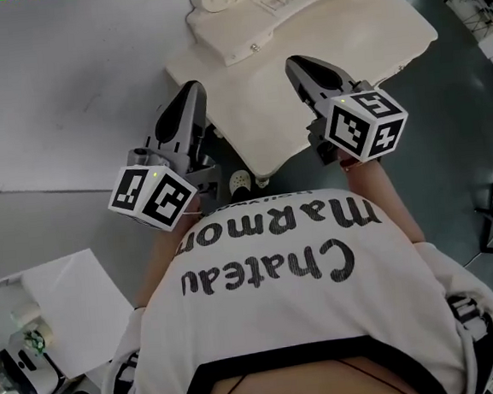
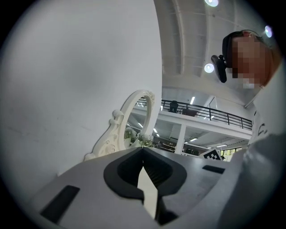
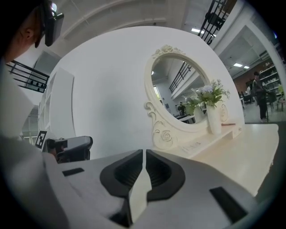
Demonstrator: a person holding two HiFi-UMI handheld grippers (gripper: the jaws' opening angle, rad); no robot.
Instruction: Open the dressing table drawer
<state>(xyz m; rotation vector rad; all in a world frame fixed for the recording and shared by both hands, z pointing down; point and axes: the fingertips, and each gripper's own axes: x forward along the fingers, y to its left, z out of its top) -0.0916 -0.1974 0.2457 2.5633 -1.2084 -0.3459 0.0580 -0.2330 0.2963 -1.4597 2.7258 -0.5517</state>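
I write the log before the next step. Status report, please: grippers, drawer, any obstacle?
Both shut and empty: left gripper, right gripper. Ahead, dressing table, not touched; drawer not in view. No obstacle seen.

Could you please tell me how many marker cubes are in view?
2: one cube on the left gripper, beside the dressing table; another cube on the right gripper, at its near edge.

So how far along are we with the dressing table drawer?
Nothing looks done yet: the dressing table shows no drawer pulled out. In hand: the left gripper and right gripper are shut and empty, held near the table's front edge. Left: find the drawer front, grip it and pull it open.
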